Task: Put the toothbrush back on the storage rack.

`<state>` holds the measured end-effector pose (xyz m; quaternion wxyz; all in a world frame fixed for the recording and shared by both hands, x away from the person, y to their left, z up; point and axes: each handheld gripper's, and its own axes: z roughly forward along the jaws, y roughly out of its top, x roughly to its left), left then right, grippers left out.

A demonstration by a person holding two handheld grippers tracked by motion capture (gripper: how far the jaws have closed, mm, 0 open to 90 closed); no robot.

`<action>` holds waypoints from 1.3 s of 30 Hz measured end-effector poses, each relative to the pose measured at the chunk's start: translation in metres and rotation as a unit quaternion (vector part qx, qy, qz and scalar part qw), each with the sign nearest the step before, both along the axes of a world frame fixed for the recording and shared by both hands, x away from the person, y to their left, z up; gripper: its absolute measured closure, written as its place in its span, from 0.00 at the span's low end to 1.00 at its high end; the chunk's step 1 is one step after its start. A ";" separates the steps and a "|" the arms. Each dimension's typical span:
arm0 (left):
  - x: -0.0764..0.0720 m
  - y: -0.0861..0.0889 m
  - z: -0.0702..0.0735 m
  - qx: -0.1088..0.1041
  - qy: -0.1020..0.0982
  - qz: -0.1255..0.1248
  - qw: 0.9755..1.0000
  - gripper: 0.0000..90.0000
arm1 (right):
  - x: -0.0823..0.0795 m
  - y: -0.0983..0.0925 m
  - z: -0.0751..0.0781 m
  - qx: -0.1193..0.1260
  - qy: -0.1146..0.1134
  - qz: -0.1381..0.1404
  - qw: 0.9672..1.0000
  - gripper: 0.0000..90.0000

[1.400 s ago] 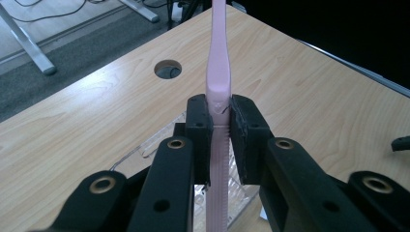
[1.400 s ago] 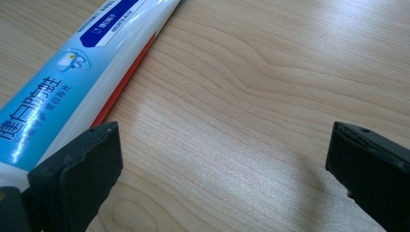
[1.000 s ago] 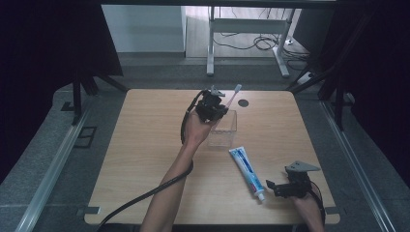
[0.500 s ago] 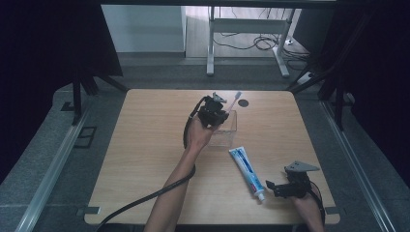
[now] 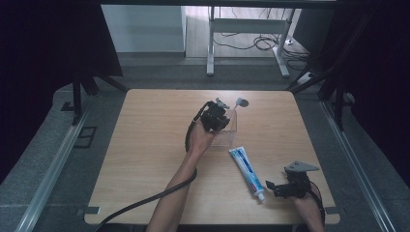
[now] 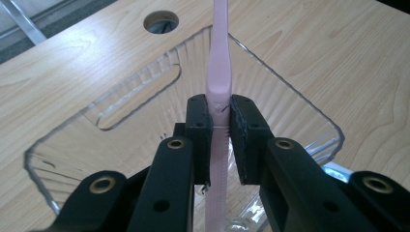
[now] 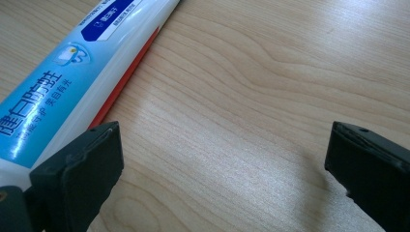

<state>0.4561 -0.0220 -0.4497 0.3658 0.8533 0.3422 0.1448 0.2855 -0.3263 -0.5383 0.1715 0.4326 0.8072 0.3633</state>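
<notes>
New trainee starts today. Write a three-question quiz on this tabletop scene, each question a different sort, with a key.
1. True or false: the left gripper is shut on the pink toothbrush.
2. The toothbrush is over which thing? A. clear container B. toothpaste tube C. bare table
3. Fill in: the right gripper has its jaws ____.

Key: 1 true; 2 A; 3 open
</notes>
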 end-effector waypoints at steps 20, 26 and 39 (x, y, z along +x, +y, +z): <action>-0.003 -0.011 -0.005 0.047 0.015 -0.013 0.999 0.87 | 0.000 0.001 -0.001 -0.002 0.004 0.003 1.000 0.00; -0.003 -0.014 -0.006 0.067 0.014 -0.017 0.998 0.87 | 0.001 0.001 -0.001 -0.004 0.006 0.003 1.000 0.00; -0.003 -0.012 -0.005 0.059 0.015 -0.015 0.998 0.79 | 0.001 0.001 -0.002 -0.004 0.009 0.003 1.000 0.00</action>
